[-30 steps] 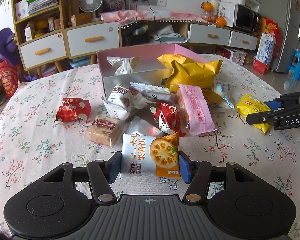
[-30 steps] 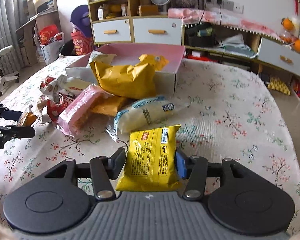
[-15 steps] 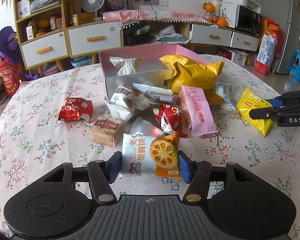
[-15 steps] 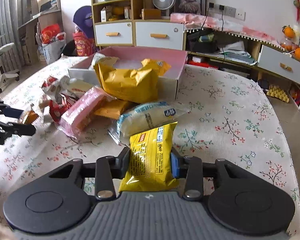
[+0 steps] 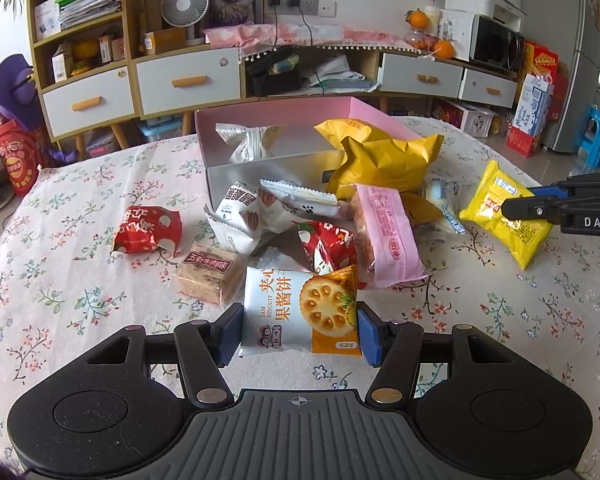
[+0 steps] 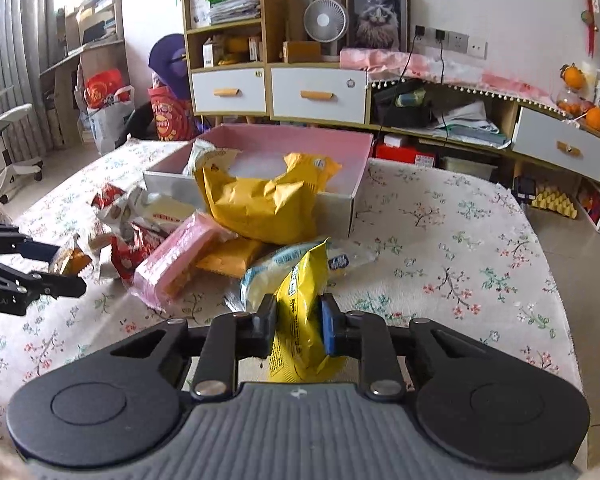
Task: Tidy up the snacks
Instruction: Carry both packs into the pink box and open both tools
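Observation:
My left gripper has its blue pads against both sides of a white and orange jam biscuit packet, which lies flat at the near edge of the snack pile. In the right wrist view my right gripper is closing on a yellow snack packet. The pads squeeze that packet, so it stands crumpled on edge. From the left wrist view, the same yellow packet shows at the right in my right gripper. An open pink box with a few packets inside stands behind the pile.
The flowered tablecloth carries a pile of snacks: a red packet, a brown cake bar, a pink packet and a large yellow bag leaning on the box. Cabinets and drawers stand beyond the table.
The right jaws have closed in on the yellow packet, which went from lying flat to crumpled and turned on edge. The left gripper and its biscuit packet have not moved.

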Available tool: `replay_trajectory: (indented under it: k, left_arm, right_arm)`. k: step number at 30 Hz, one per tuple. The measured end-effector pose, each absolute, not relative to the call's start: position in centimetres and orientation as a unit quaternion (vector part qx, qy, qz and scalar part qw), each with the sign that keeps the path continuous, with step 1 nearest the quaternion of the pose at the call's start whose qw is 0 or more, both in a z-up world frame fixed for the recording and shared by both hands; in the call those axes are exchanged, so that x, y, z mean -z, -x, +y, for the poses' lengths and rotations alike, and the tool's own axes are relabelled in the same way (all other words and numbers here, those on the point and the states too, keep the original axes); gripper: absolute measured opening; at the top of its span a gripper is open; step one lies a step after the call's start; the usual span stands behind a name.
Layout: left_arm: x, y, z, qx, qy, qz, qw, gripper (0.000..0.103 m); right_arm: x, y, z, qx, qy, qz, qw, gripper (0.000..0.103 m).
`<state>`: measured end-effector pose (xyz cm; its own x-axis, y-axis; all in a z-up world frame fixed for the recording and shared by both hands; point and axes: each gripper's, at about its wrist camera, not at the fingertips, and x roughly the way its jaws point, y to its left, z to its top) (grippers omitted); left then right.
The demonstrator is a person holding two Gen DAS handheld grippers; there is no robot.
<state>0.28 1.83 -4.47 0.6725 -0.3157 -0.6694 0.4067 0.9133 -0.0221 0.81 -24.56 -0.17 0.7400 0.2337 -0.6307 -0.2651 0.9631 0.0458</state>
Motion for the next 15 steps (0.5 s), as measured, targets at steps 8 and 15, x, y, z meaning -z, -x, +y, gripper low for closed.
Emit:
replay_trajectory:
  k: [8, 15]
  left_arm:
    - [2.6, -1.5, 1.4, 0.191, -0.042, 0.342, 0.919, 0.057]
    - [0.3, -4.4, -0.2, 0.190, -0.030, 0.330, 0.924, 0.057]
  right_arm:
    - [-1.9, -1.4, -24.6, -0.132, -0.006, 0.311, 0.941, 0.020]
    - [-4.3, -3.5, -23.6, -0.138, -0.036, 0.283, 0.948, 0.020]
